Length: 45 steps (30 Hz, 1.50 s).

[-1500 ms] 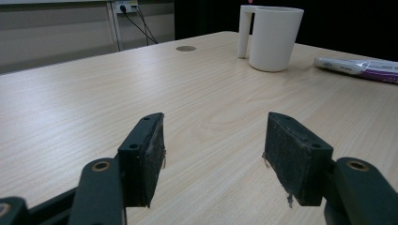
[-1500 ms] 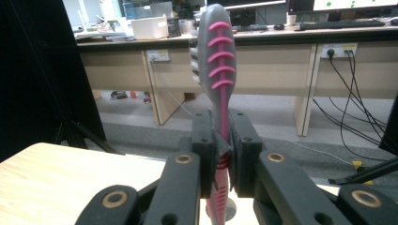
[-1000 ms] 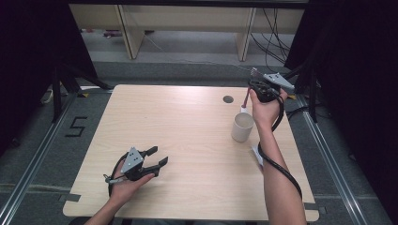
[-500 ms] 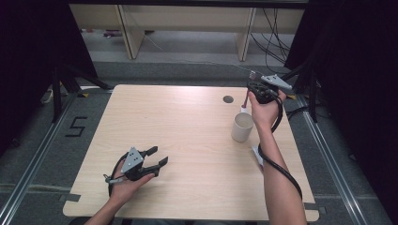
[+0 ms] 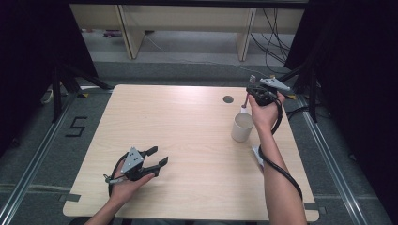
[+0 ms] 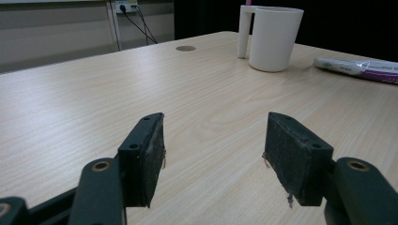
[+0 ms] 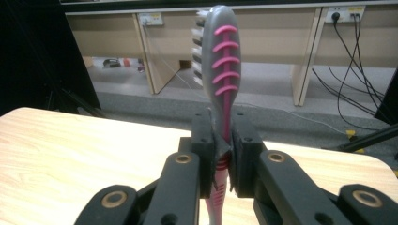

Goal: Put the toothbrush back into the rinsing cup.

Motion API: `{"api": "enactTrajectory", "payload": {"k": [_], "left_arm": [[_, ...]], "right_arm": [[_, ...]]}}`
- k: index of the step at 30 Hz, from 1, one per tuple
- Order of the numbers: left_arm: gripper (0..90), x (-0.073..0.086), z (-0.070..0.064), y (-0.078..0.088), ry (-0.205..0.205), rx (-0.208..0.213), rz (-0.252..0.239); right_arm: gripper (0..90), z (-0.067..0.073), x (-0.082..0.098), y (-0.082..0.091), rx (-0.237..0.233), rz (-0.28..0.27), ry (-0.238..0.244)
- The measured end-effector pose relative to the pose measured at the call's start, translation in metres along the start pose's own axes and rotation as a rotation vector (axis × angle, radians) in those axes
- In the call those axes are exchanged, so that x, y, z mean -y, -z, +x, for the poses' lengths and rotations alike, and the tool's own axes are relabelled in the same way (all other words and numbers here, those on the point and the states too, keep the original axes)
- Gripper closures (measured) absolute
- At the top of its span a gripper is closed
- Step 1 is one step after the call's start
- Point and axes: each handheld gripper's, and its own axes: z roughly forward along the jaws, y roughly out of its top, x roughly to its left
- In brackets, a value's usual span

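**Toothbrush clamped above the mug**

Right gripper [image 5: 256, 93] raised over the far right part of the table [image 5: 187, 131], jaws closed tight on a grey and pink toothbrush [image 7: 220, 61]. In the right gripper view, held at the neck, head standing upright above the jaws, bristles turned to the left of that view, pink ribs facing the camera, pink handle running down between the jaws and out of sight below. In the high view, lower end of the toothbrush hanging just above the far rim of a white mug [image 5: 242, 127]; whether touching the rim, cannot tell. Mug upright on the table, right of centre, just near of the gripper, handle on its far side.

Left gripper [image 5: 157, 157] low at the near left of the table, held in the left hand [image 5: 126, 185], jaws wide apart with nothing between them. In the left gripper view, pads [image 6: 151, 159] pointing across the bare wood toward the mug [image 6: 274, 37], well apart from it.

White and purple tube [image 6: 356, 68] flat on the table just right of the mug in that view. Small round dark hole [image 5: 228, 99] in the tabletop, far of the mug and to its left.
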Motion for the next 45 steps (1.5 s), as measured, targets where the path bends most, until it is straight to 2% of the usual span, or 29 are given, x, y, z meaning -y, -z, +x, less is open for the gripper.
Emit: {"api": "enactTrajectory", "payload": {"k": [1,2,3,6,7,8,13,14,15,17,19,22,25,27,29,30,31,36,45], "left_arm": [[37.9,0.000,0.000,0.000,0.000,0.000,0.000],[37.8,0.000,0.000,0.000,0.000,0.000,0.000],[37.9,0.000,0.000,0.000,0.000,0.000,0.000],[37.8,0.000,0.000,0.000,0.001,0.001,-0.001],[37.8,0.000,0.000,0.000,0.000,0.000,0.000],[37.8,0.000,0.000,0.000,0.000,0.000,0.000],[37.8,0.000,0.000,0.000,0.003,0.001,-0.002],[37.8,0.000,0.000,0.000,0.000,0.000,0.001],[37.8,0.000,0.000,0.000,0.000,0.000,0.000],[37.8,0.000,0.000,0.000,0.000,0.000,0.000],[37.8,0.000,0.000,0.000,0.001,0.000,0.000],[37.8,0.000,0.000,0.000,0.000,0.000,0.000],[37.8,0.000,0.000,0.000,0.000,0.001,0.001],[37.8,0.000,0.000,0.000,0.001,0.000,0.000],[37.8,0.000,0.000,0.000,0.000,0.000,0.001],[37.8,0.000,0.000,0.000,0.000,0.000,0.001],[37.8,0.000,0.000,0.000,0.002,0.001,-0.002],[37.8,0.000,0.000,0.000,0.001,0.000,0.000],[37.8,0.000,0.000,0.000,0.001,0.000,0.000]], "right_arm": [[82.7,0.001,0.001,0.000,-0.002,0.010,-0.009],[82.7,-0.001,0.001,-0.001,-0.003,0.011,0.010],[82.7,0.002,0.002,0.000,-0.007,0.027,-0.033],[82.7,0.000,0.004,-0.002,-0.005,0.033,0.002],[82.6,0.001,0.005,-0.002,-0.005,0.046,-0.018],[82.6,0.001,0.005,-0.002,-0.005,0.046,-0.018],[82.5,-0.001,0.008,-0.005,0.000,0.064,0.005],[82.5,0.001,0.009,-0.005,-0.003,0.068,-0.022],[82.5,-0.001,0.010,-0.006,-0.008,0.066,0.008],[82.5,0.001,0.011,-0.005,-0.003,0.089,-0.021],[82.4,-0.001,0.013,-0.006,-0.008,0.093,-0.007],[82.3,-0.001,0.015,-0.007,-0.005,0.113,-0.032],[82.3,-0.002,0.017,-0.009,-0.006,0.125,-0.004],[81.6,-0.001,0.018,-0.010,0.000,0.144,-0.010],[81.7,-0.002,0.018,-0.010,-0.005,0.153,0.012],[82.1,-0.002,0.019,-0.012,-0.004,0.151,0.013],[82.3,0.000,0.020,-0.011,0.000,0.166,-0.010],[82.3,-0.001,0.021,-0.012,0.000,0.173,0.004],[78.9,-0.001,0.023,-0.013,0.003,0.193,-0.003]]}}
